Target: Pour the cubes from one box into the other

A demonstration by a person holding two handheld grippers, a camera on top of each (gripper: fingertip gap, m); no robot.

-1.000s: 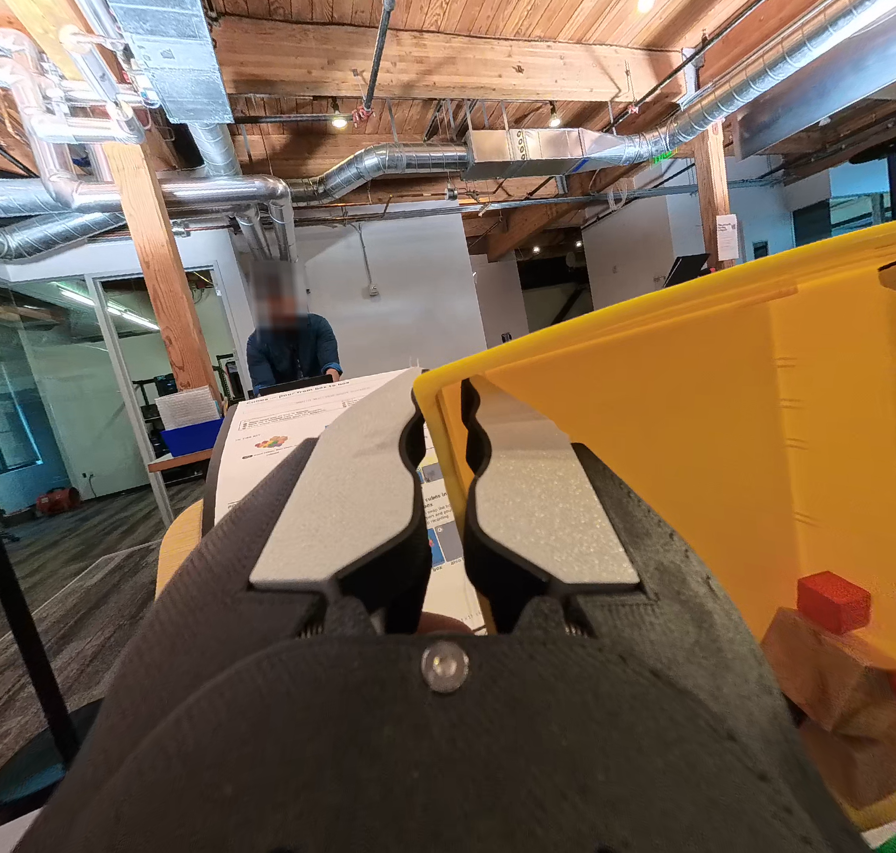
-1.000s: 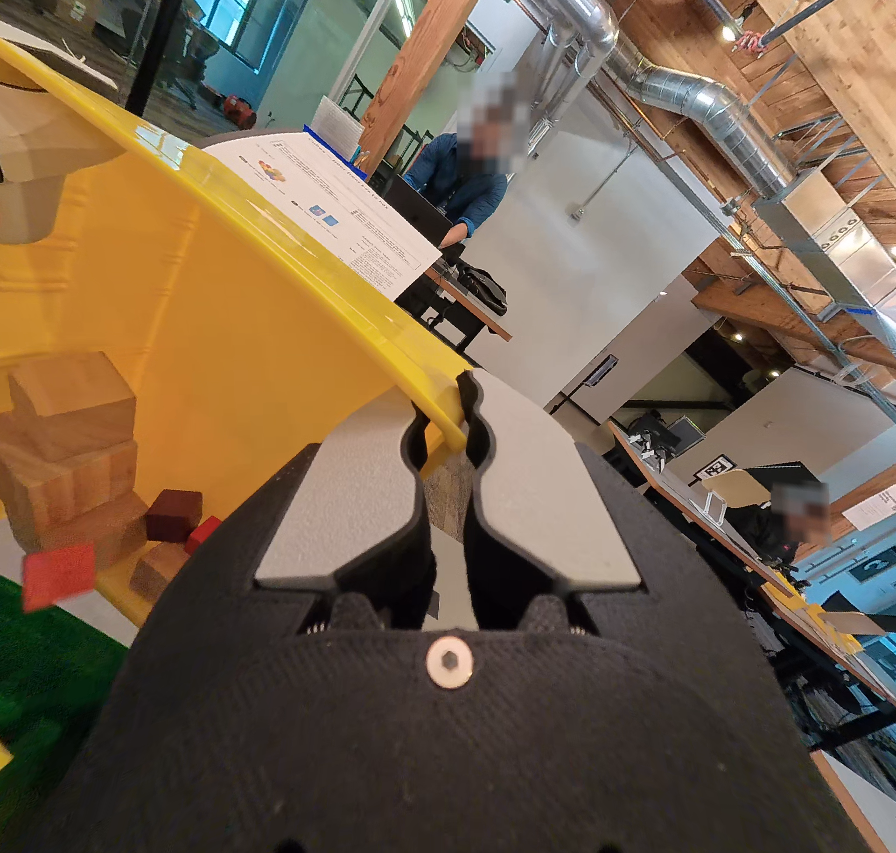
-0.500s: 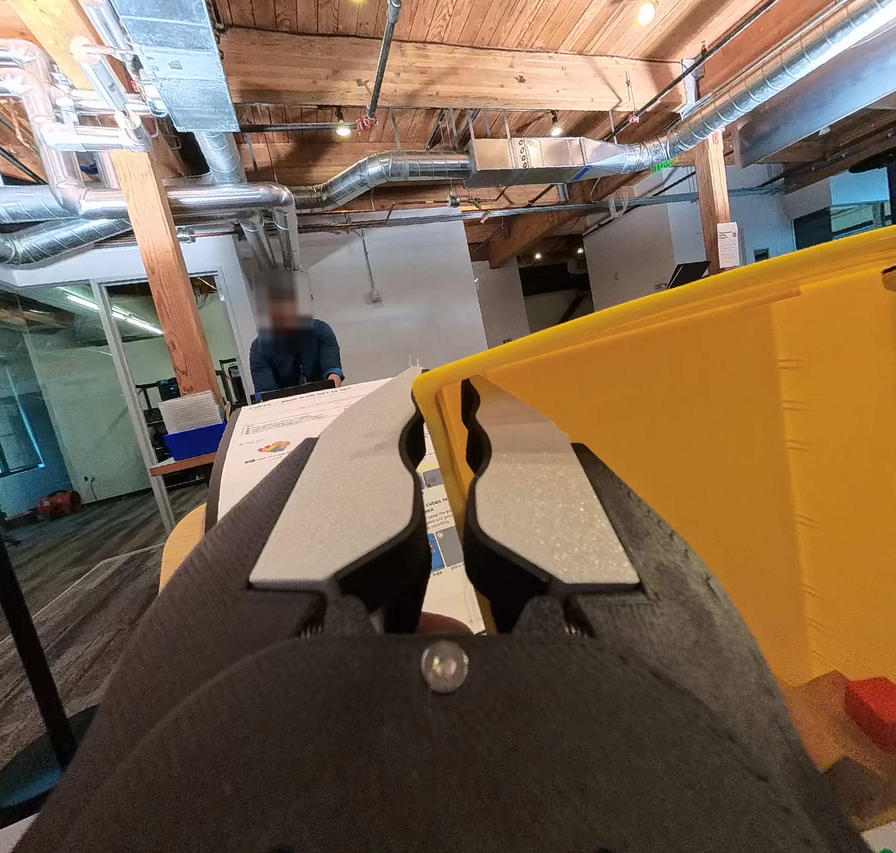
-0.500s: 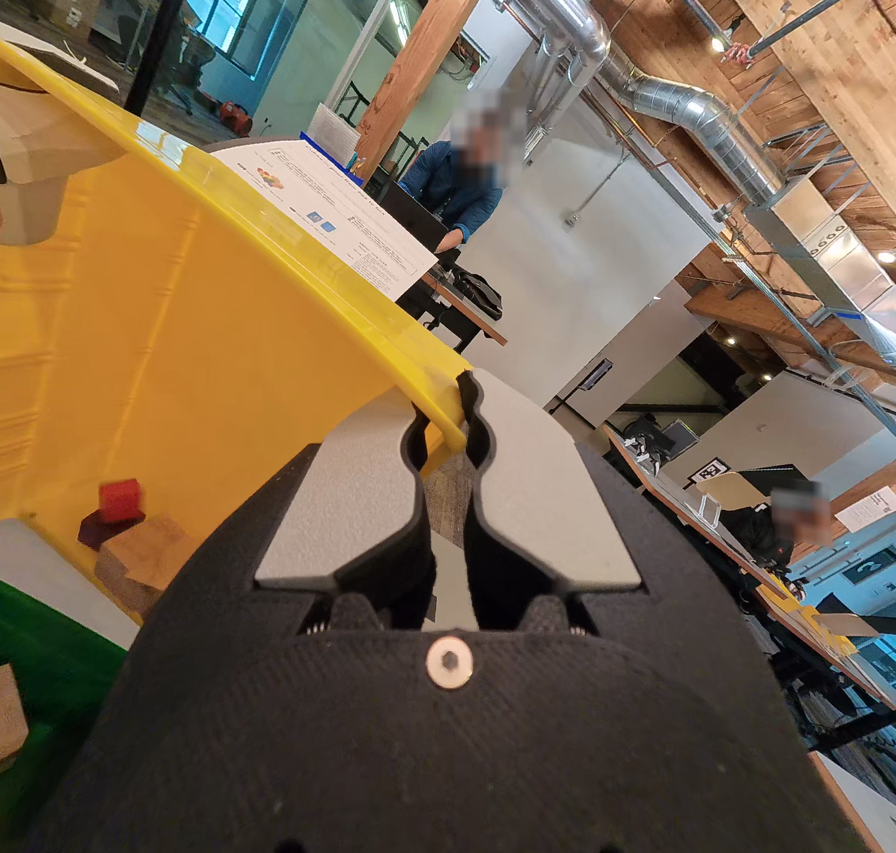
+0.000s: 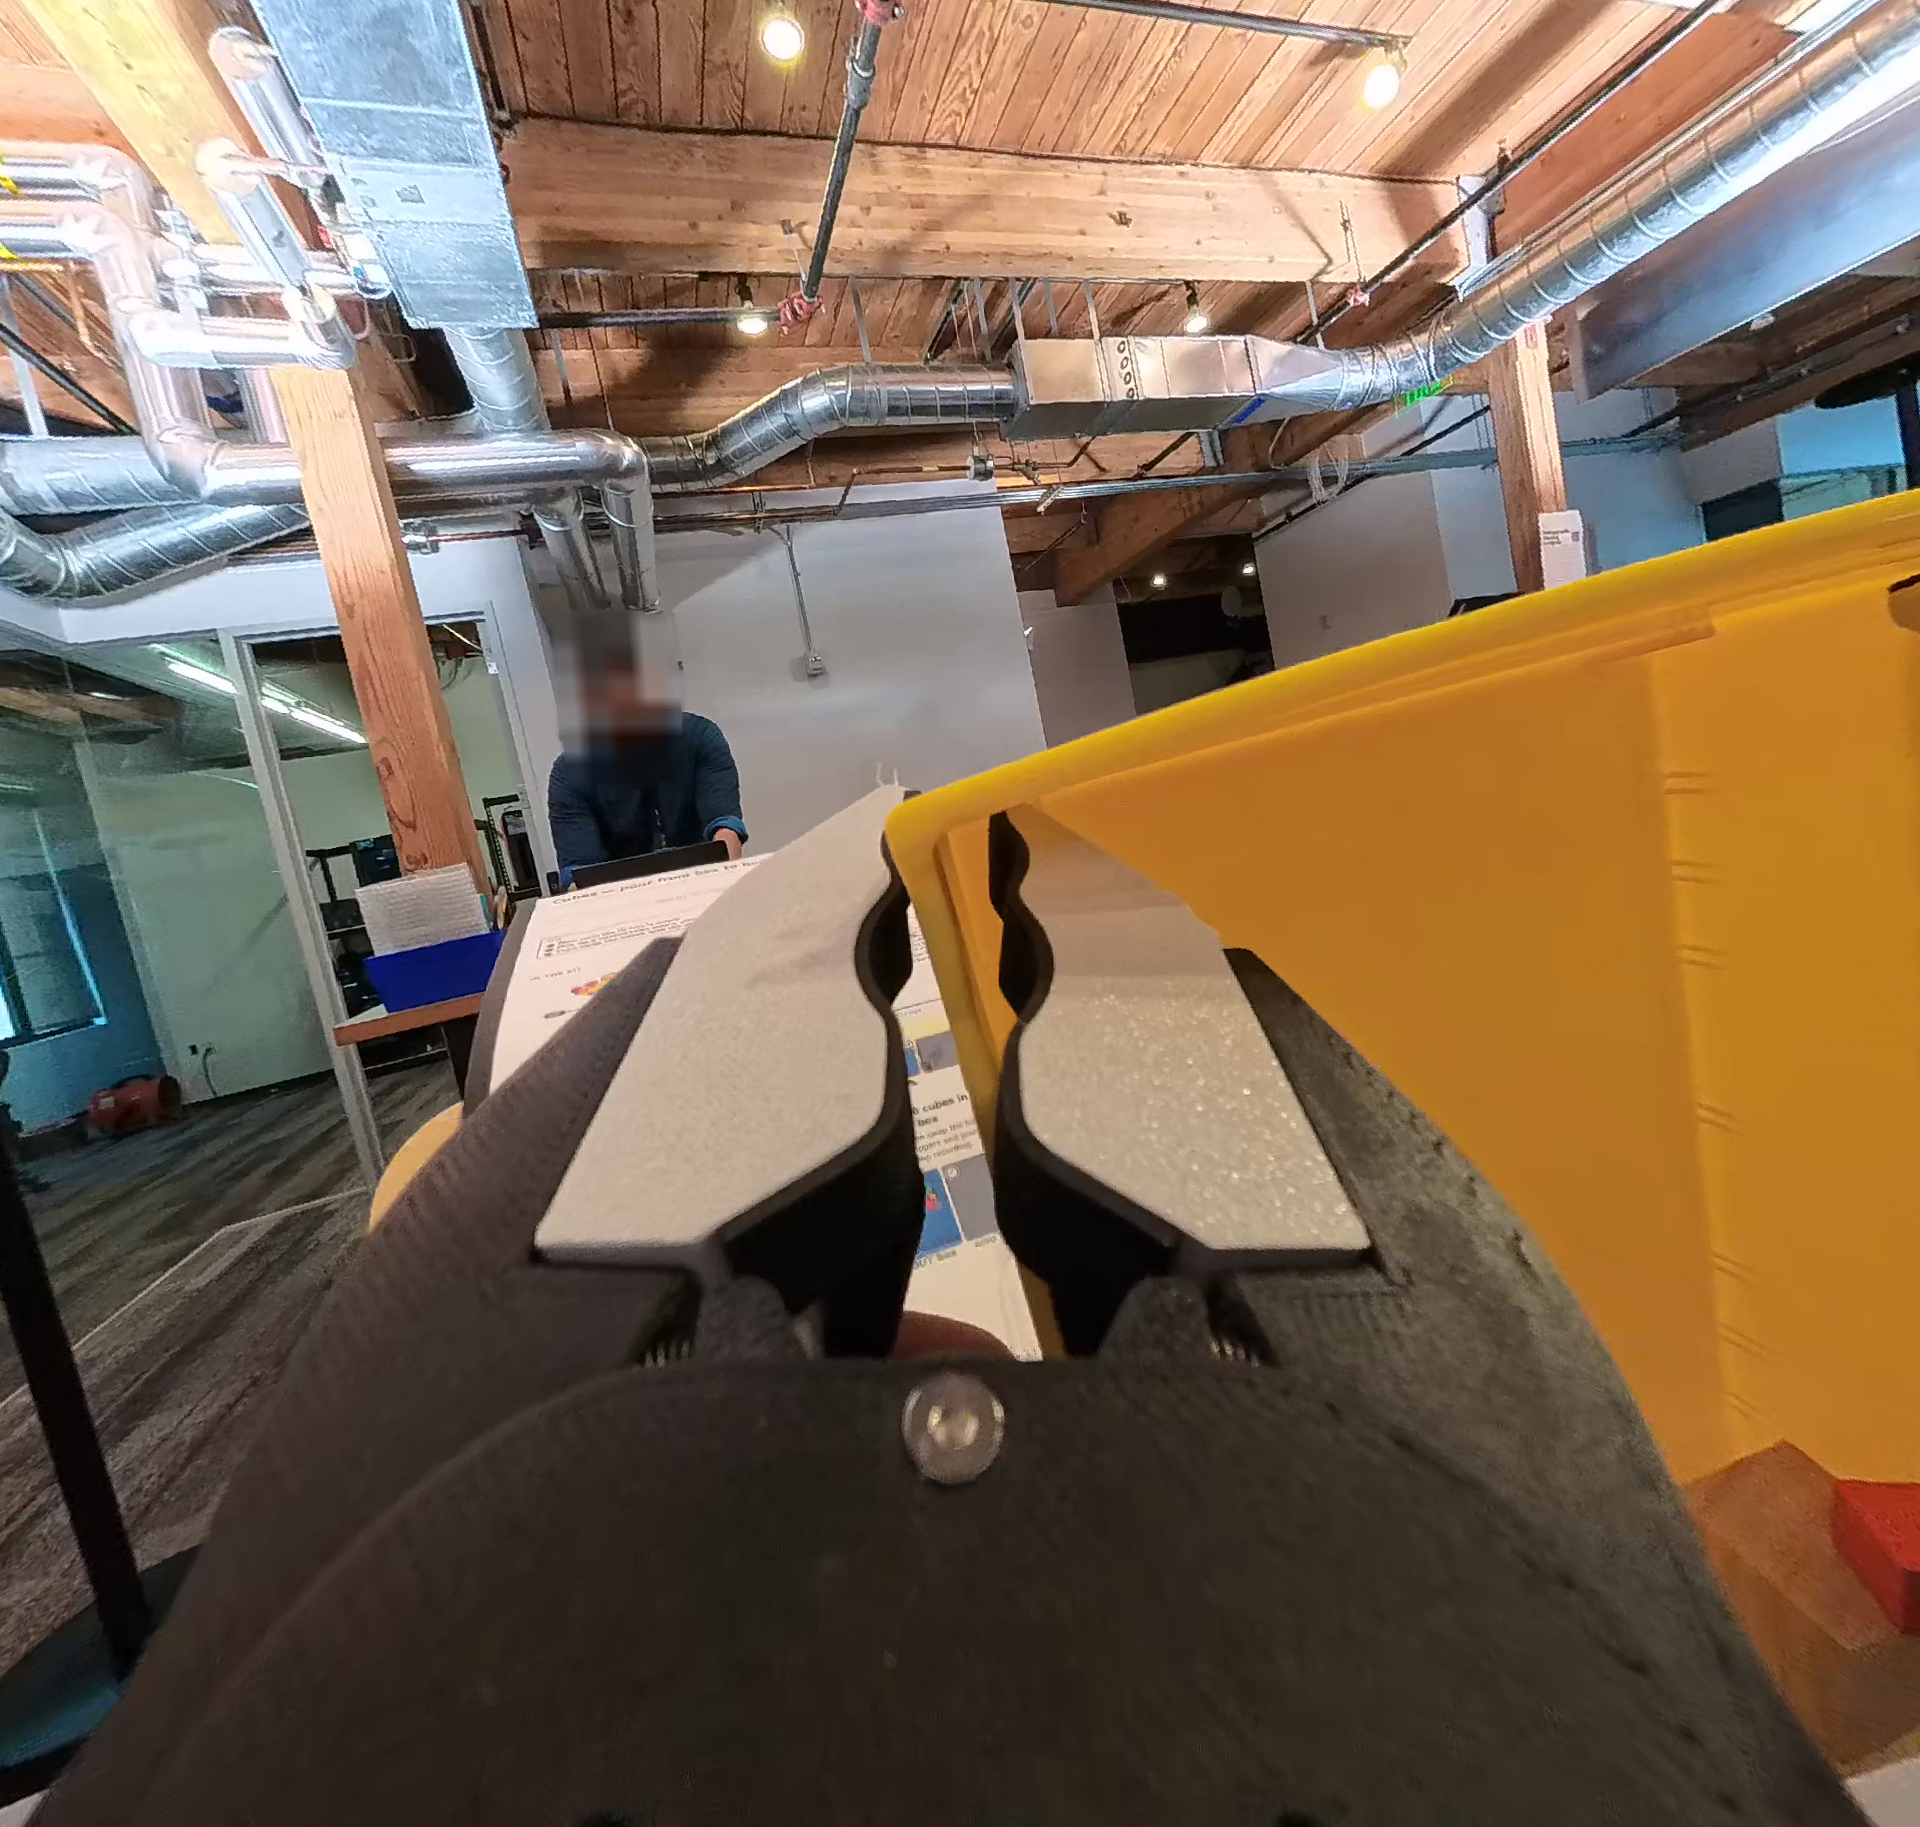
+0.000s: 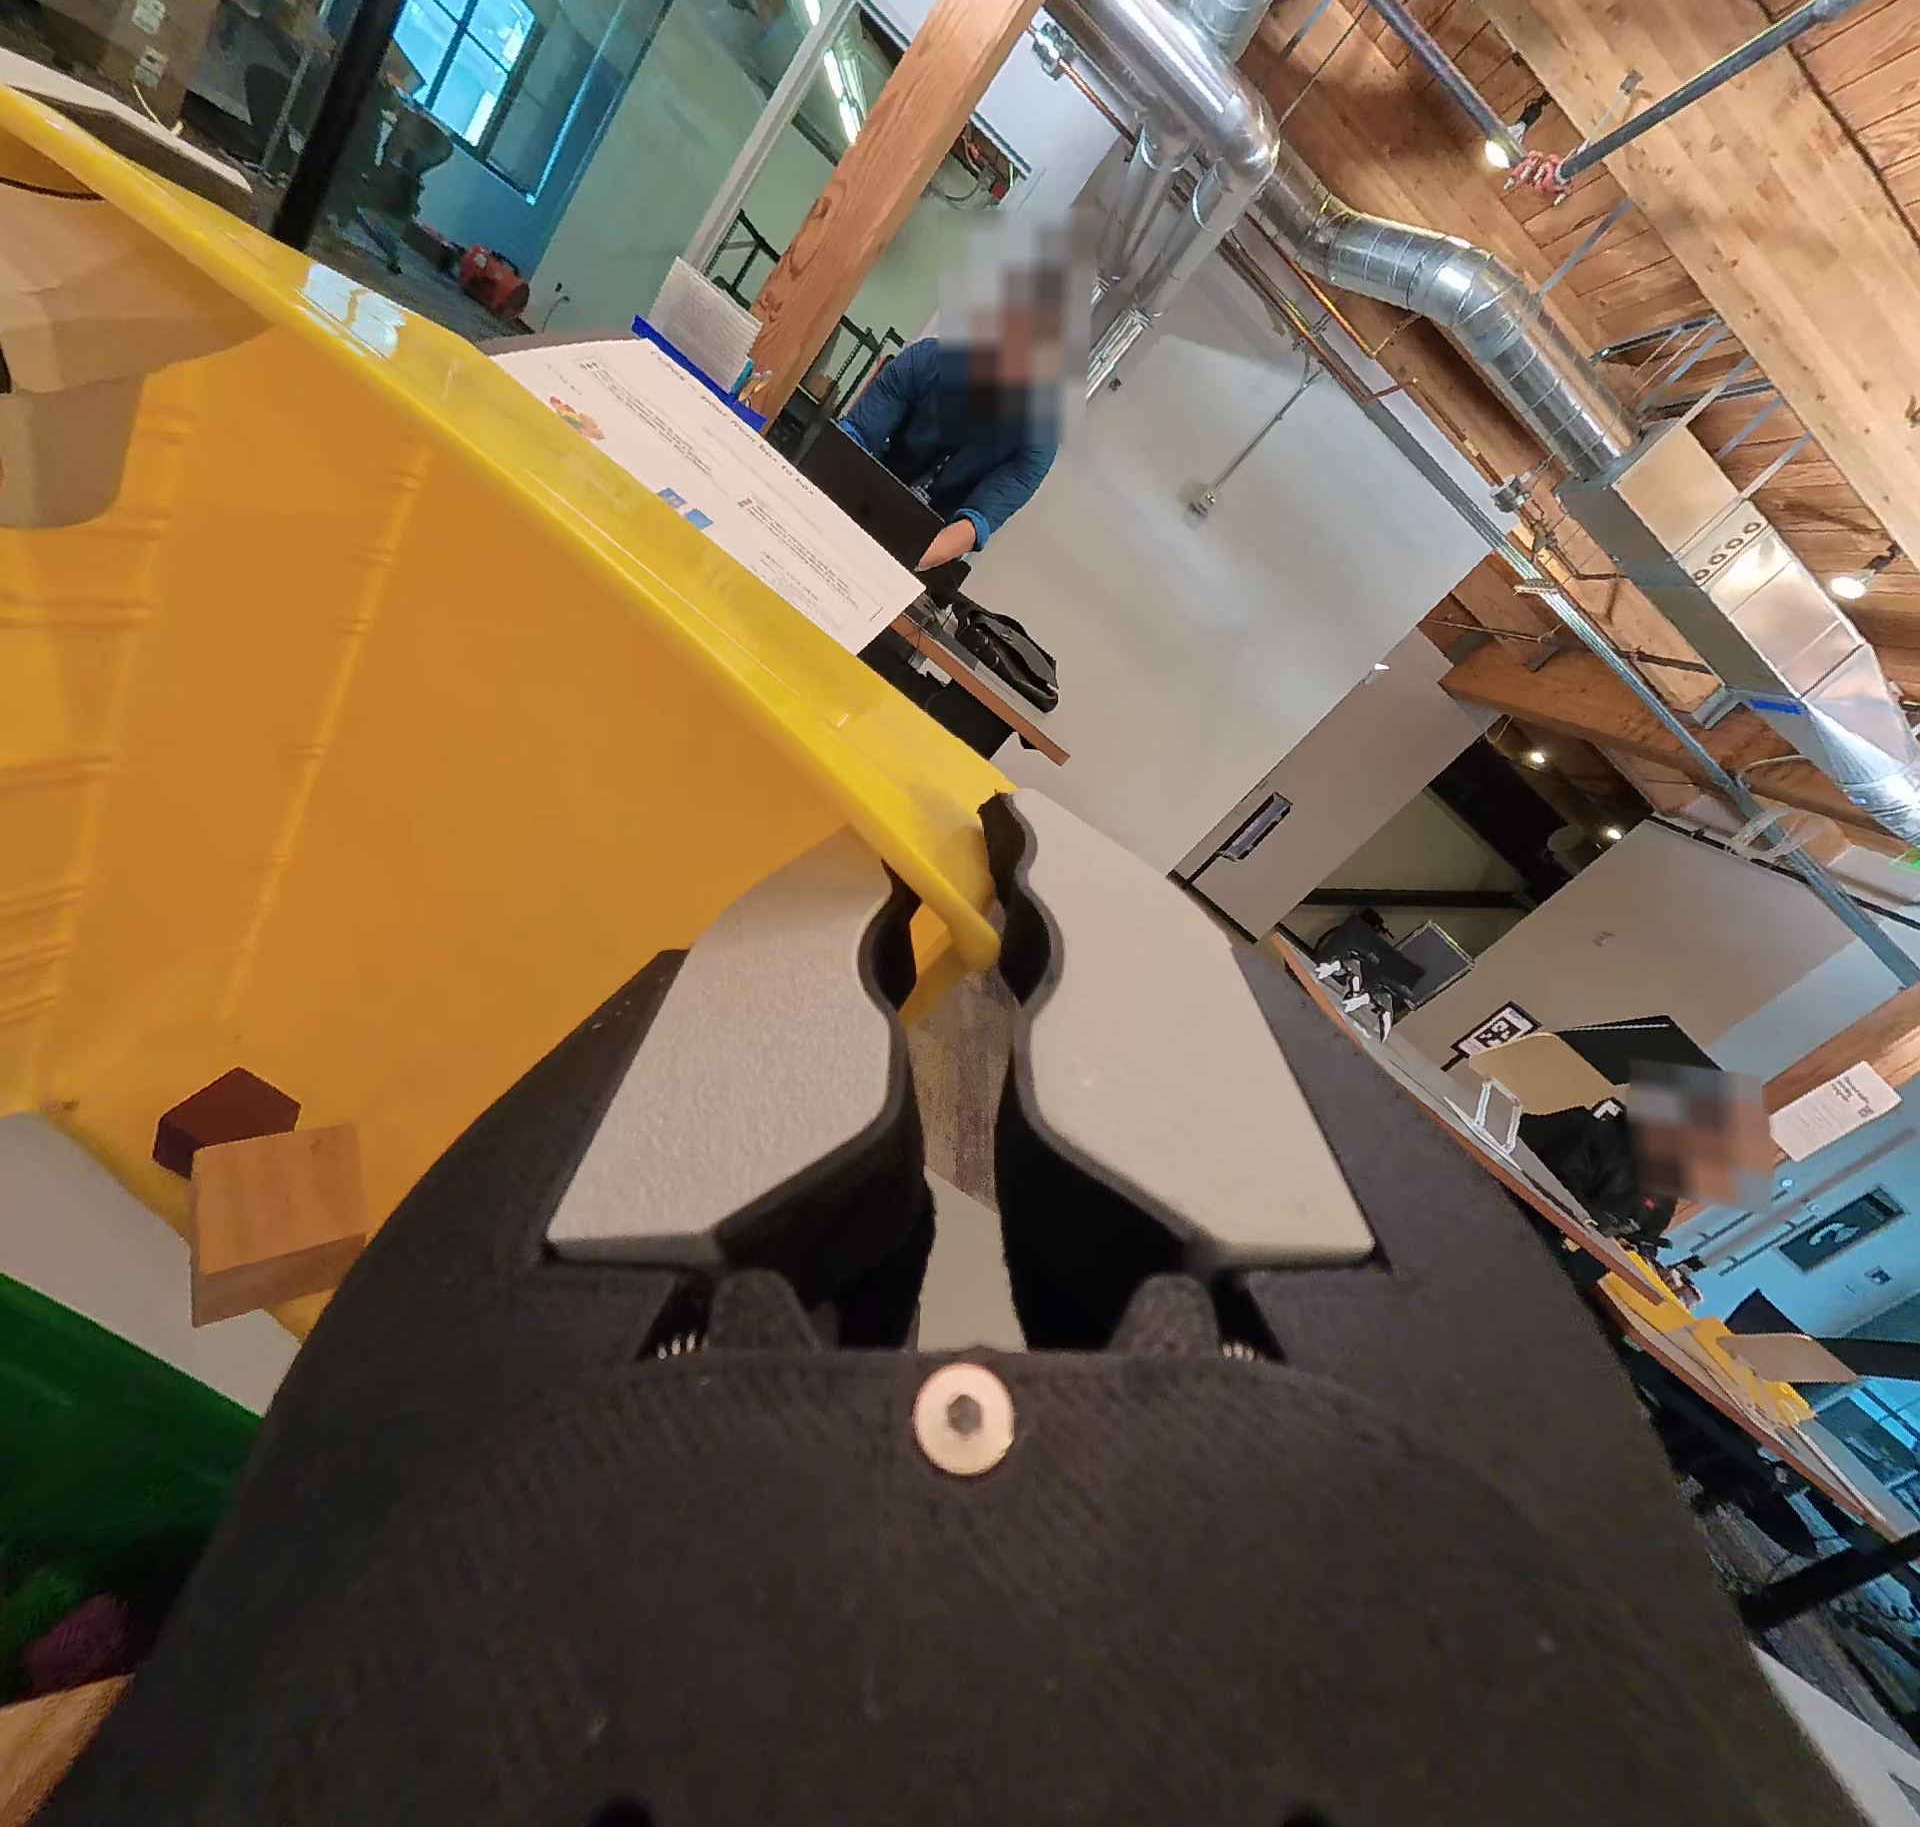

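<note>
Pour nearly done: both grippers, left (image 5: pixel 948 930) and right (image 6: pixel 961 910), clamp the tilted yellow plastic box (image 6: pixel 395 738) rim; pale wooden block (image 6: pixel 278 1221) and dark brown cube (image 6: pixel 223 1117) sit at its low lip over the green box (image 6: pixel 94 1445).

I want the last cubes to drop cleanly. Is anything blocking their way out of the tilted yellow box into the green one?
Nothing visible does. The wooden cube and dark red cube sit at the yellow box's lowered edge, with the green box directly below. Both hand-held grippers grip the raised rim, away from the opening.

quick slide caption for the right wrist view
Right gripper clamps the tilted yellow box's rim as a wooden cube and dark cube slide out.
</note>
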